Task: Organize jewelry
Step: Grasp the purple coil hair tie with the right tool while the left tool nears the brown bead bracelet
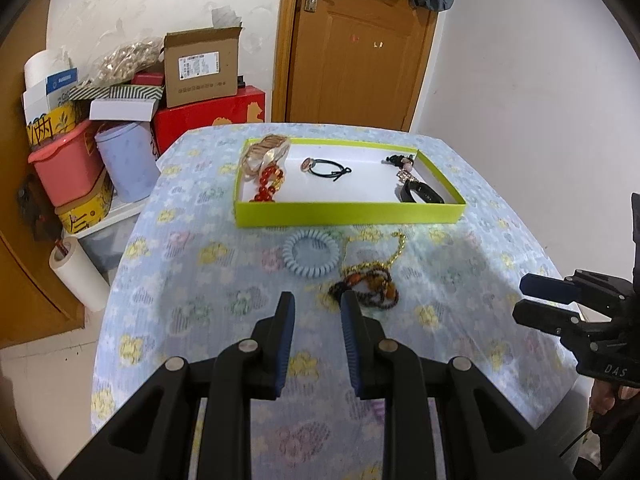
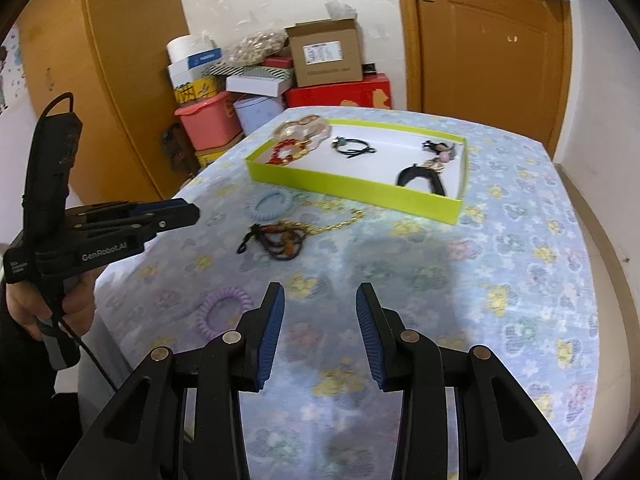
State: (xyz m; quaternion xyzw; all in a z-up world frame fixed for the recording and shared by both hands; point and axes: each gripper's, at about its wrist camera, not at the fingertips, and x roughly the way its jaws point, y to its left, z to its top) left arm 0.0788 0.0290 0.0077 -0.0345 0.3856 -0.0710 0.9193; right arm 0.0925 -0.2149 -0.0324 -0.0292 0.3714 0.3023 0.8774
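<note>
My left gripper (image 1: 318, 296) hovers open and empty over the floral tablecloth, just short of a brown beaded bracelet (image 1: 368, 288) tangled with a gold chain (image 1: 386, 254). A blue spiral hair tie (image 1: 311, 254) lies beside them. Behind stands a green tray (image 1: 348, 216) holding a red bead bracelet (image 1: 266, 186), a black hair tie (image 1: 328, 169) and a black band (image 1: 420, 197). My right gripper (image 2: 320, 286) is also open and empty, nearer the table's front, with a purple spiral hair tie (image 2: 224, 308) to its left. The brown bracelet (image 2: 280, 240) lies further ahead of it.
Stacked boxes (image 1: 200, 68), a pink tub (image 1: 66, 164) and paper rolls crowd the floor left of the table. A wooden door (image 1: 352, 52) stands behind. A hand (image 2: 36, 304) holds the left gripper (image 2: 192, 212) at the table's left edge.
</note>
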